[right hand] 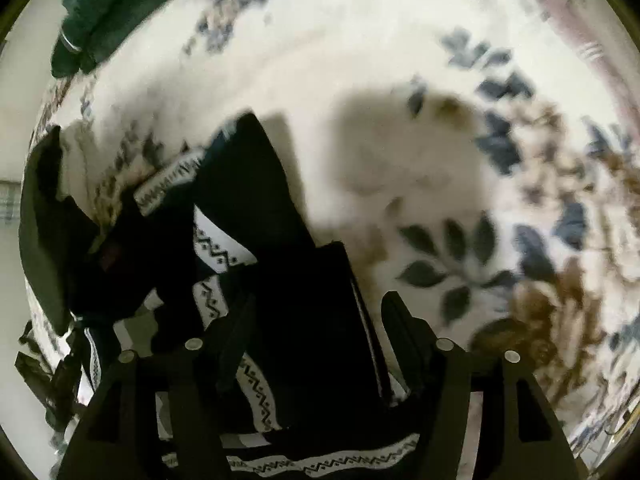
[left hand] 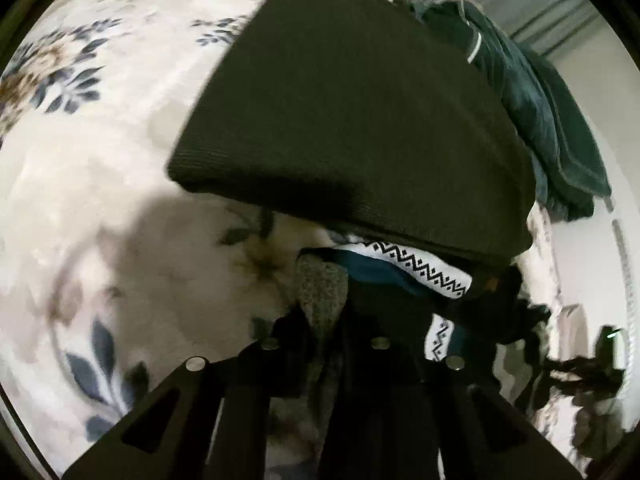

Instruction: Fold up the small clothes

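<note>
In the left wrist view a folded dark olive knit garment (left hand: 352, 112) lies on the floral bedspread (left hand: 100, 160). Below it sits a dark garment with white zigzag-patterned bands (left hand: 420, 268). My left gripper (left hand: 324, 320) is close to it, its jaws near together with grey and dark cloth between them. In the right wrist view the dark garment with zigzag bands (right hand: 280, 280) fills the lower middle. My right gripper (right hand: 316, 312) has its jaws apart around a fold of this garment. The olive garment (right hand: 40, 220) shows at the left edge.
A heap of dark teal clothes (left hand: 552, 120) lies beyond the olive garment, also in the right wrist view's top left (right hand: 104, 4). The white bedspread with blue and brown flowers (right hand: 480, 160) spreads to the right. The bed's edge and a pale wall show at the left wrist view's right side.
</note>
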Tool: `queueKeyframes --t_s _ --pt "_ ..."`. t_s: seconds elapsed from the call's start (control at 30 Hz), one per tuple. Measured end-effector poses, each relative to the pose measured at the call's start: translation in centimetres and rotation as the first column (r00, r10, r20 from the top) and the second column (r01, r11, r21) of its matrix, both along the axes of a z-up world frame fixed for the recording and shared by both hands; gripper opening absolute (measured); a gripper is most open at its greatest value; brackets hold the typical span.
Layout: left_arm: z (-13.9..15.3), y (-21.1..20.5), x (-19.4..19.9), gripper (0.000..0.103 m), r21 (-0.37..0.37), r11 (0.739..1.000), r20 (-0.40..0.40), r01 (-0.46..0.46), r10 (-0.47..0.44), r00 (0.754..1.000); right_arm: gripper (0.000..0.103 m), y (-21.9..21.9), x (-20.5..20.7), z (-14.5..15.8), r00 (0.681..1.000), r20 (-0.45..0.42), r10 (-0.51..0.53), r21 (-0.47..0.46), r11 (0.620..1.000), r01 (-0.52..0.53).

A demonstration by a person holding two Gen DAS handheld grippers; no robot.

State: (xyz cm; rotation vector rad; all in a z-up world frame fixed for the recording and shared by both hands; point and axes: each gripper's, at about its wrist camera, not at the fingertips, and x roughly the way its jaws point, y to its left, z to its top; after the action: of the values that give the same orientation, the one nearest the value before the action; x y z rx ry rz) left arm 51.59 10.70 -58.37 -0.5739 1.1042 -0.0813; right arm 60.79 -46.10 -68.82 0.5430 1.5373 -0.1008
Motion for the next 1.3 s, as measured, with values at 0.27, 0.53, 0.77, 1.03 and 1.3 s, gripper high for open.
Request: queueKeyframes --t_s 0.27,0.53,0.77,1.03,1.3 --pt "-0.3 1.0 -0.1 0.011 -0.023 0.999 -0.026 -0.032 0.031 0.999 0.009 0.3 3.1 3.2 0.985 0.155 0.074 -0.015 0.997 -0.073" --pt "3.8 0.6 -2.5 0.056 0.146 0.987 -0.040 -0.073 0.079 0.996 0.061 -4.9 6.3 2.5 0.994 0.109 -0.010 0.085 0.996 0.001" --pt "4.5 -0.9 -5.2 0.079 0.288 0.951 -0.061 -0.114 0.137 0.989 0.008 -0.1 10.7 -1.5 0.985 0.015 0.174 0.103 0.979 -0.175" --pt "4.7 -4.3 -6.1 0.079 0.320 0.947 -0.066 -0.031 0.055 0.996 0.008 -2.7 13.5 -3.2 0.991 -0.042 0.130 -0.001 0.991 -0.130" --pt "7.0 -6.7 -9.0 0.079 0.273 0.961 -0.076 0.038 -0.018 0.997 0.050 -6.2 2.9 4.0 0.992 0.048 0.114 0.058 0.992 -0.116"
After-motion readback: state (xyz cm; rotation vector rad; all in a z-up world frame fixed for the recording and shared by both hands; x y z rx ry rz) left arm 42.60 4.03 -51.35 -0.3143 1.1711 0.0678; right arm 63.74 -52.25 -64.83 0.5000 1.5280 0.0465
